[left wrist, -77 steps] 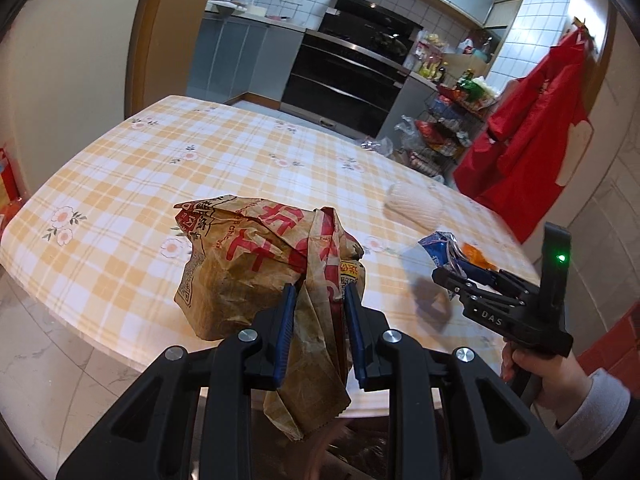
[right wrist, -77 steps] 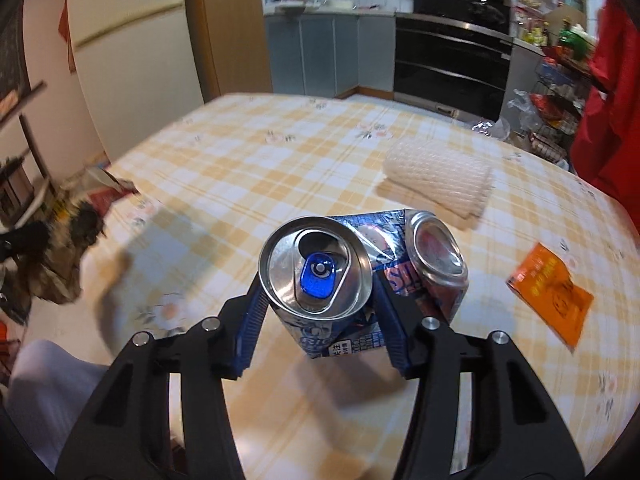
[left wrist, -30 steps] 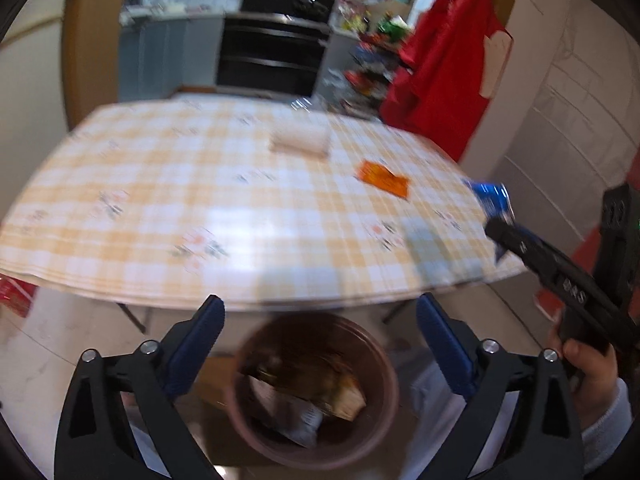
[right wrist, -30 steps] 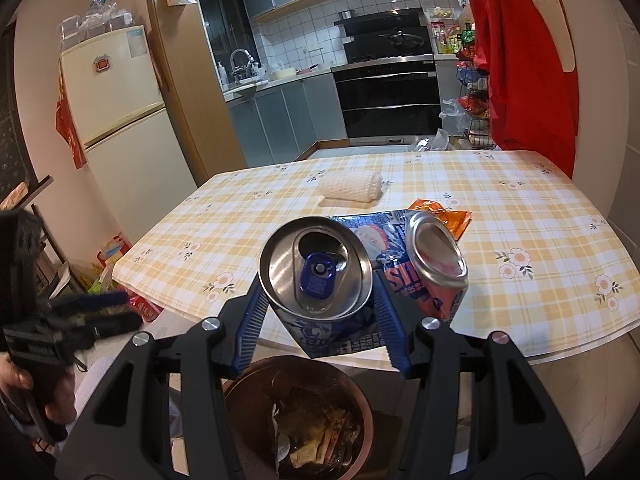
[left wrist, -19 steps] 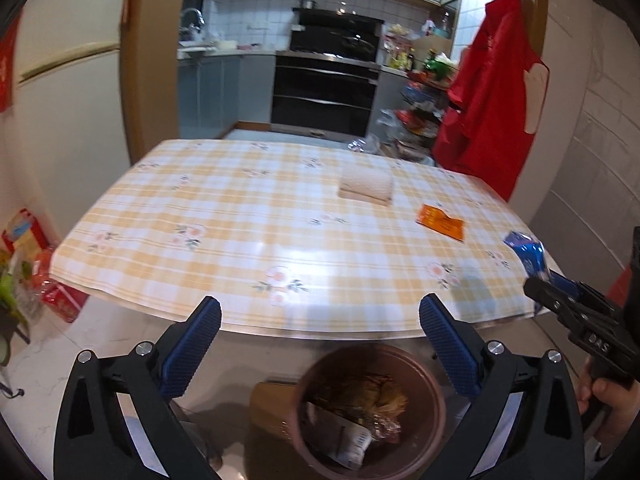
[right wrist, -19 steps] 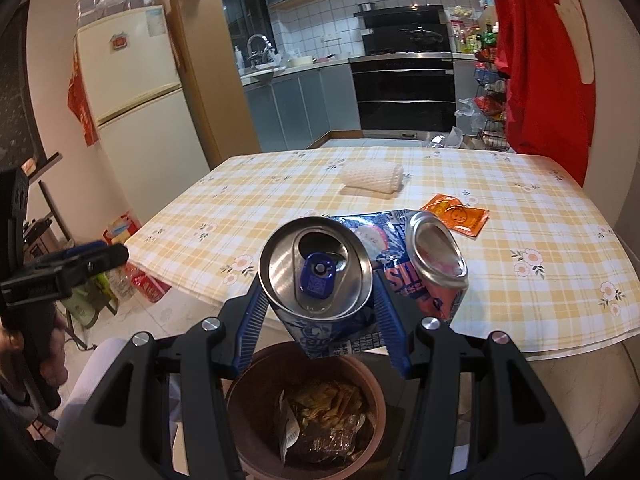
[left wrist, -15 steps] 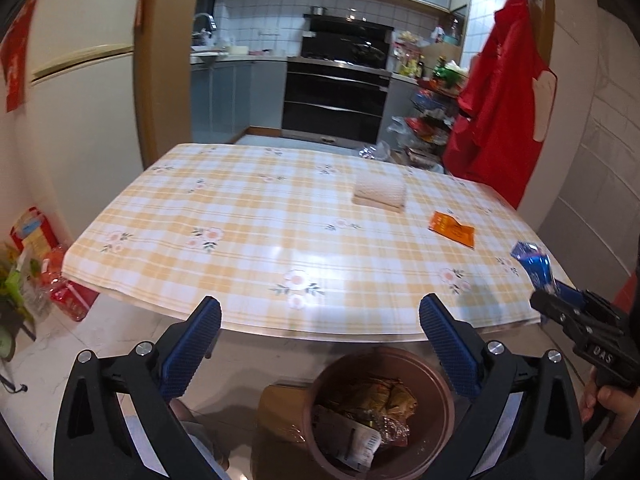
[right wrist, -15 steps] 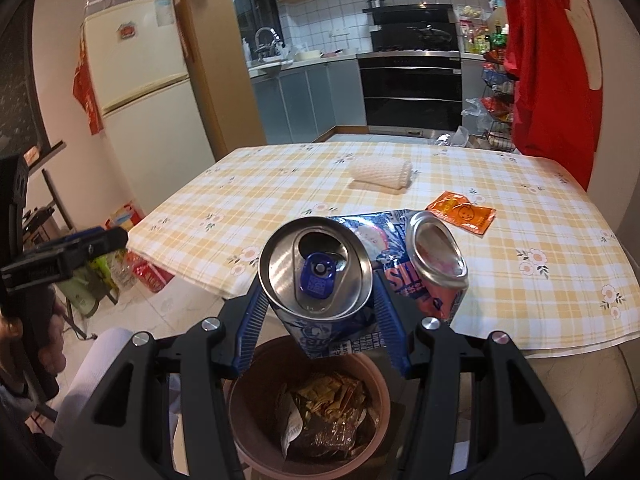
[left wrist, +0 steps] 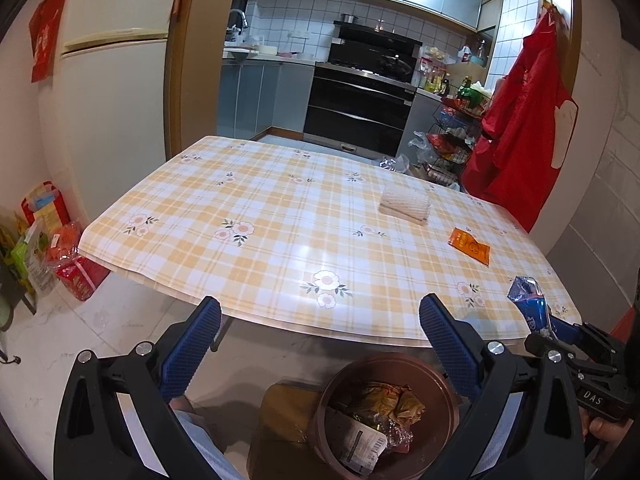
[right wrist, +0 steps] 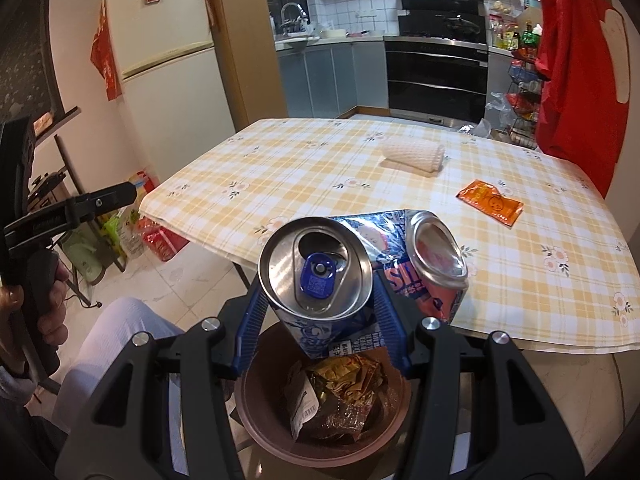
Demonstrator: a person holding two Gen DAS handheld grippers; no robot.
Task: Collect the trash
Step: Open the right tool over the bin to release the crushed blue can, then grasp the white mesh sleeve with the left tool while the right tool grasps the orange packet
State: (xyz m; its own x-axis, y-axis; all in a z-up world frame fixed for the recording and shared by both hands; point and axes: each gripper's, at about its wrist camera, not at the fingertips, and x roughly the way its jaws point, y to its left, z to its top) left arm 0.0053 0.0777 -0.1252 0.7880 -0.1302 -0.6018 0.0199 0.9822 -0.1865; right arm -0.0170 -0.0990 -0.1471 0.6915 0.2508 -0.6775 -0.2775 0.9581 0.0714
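One crushed can, bent nearly double with its opened top facing the camera, sits clamped in the right gripper directly above the brown bin on the floor, so release means a straight drop, while the left gripper hangs wide apart and empty beside it.

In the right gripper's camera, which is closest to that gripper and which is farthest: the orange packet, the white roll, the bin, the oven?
1. Bin: right under the right gripper.
2. Orange packet: on the table, right side.
3. White roll: farther back on the table.
4. Oven: against the far kitchen wall.
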